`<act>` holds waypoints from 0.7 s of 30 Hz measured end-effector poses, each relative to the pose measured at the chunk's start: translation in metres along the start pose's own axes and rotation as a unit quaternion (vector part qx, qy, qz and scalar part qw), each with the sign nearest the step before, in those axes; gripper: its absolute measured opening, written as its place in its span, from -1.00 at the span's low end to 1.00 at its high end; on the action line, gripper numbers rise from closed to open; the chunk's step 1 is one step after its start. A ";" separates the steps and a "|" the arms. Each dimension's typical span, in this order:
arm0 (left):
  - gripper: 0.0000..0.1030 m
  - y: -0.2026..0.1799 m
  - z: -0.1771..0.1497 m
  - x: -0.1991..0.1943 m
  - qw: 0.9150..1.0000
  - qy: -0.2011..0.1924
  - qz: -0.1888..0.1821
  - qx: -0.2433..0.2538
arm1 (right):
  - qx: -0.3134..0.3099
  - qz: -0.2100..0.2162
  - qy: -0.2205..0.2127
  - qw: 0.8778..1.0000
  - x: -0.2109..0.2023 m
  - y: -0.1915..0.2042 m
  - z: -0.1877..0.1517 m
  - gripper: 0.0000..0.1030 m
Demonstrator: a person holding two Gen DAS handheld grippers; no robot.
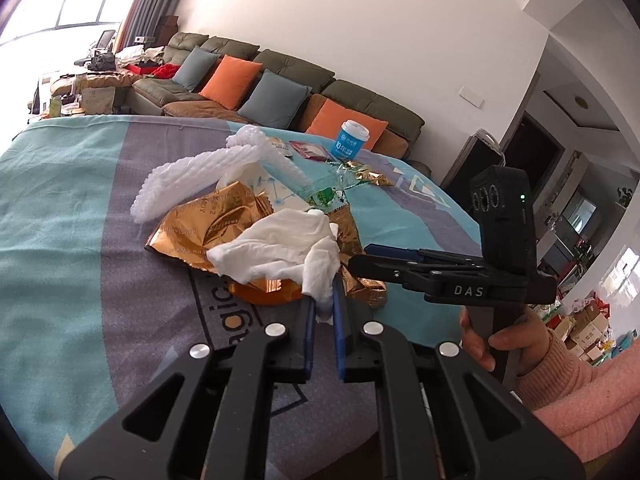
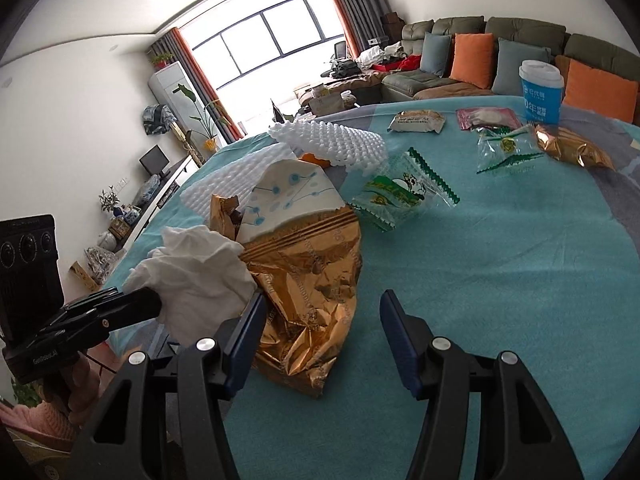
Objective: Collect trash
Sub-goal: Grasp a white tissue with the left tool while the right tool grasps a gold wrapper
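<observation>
Left tongs (image 1: pixel 324 312) pinch crumpled tissue (image 1: pixel 280 244) beside gold wrapper (image 2: pixel 308 300).

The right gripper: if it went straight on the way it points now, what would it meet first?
Probably the crumpled gold foil bag, lying just ahead of the open right gripper, mostly toward its left finger; depth is unclear.

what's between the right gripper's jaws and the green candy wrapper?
In the right wrist view, the right gripper stands open. Between it and the green candy wrapper lies the crumpled gold foil bag, then bare teal tablecloth.
</observation>
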State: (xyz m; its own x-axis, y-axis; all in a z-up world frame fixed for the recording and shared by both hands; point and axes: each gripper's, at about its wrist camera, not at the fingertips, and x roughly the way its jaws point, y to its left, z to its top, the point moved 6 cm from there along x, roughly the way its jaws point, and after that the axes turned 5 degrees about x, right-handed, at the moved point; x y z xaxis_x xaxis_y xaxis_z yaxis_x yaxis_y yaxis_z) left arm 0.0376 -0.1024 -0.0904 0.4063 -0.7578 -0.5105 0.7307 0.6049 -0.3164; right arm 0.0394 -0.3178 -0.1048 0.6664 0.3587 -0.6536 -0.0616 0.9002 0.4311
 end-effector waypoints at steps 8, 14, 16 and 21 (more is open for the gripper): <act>-0.85 0.004 0.005 -0.025 1.000 -0.022 0.015 0.005 | 0.030 0.052 0.017 0.998 0.006 0.001 -0.004 -0.55; -0.85 0.014 0.005 -0.050 0.999 -0.042 0.025 -0.003 | 0.020 0.051 0.006 0.998 0.003 0.006 0.001 -0.99; -0.85 0.017 0.005 -0.059 0.998 -0.048 0.028 -0.005 | 0.022 0.053 0.003 0.998 0.002 0.005 0.003 -0.99; -0.85 0.028 0.005 -0.082 0.997 -0.065 0.045 -0.008 | -0.001 0.058 -0.004 0.998 -0.007 0.017 0.007 -0.66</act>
State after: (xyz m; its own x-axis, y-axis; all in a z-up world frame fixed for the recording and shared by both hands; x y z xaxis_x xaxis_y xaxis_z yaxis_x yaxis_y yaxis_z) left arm 0.0277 -0.0247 -0.0529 0.5389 -0.7248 -0.4292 0.6794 0.6752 -0.2873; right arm 0.0389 -0.3063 -0.0890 0.6602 0.4592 -0.5943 -0.1402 0.8527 0.5032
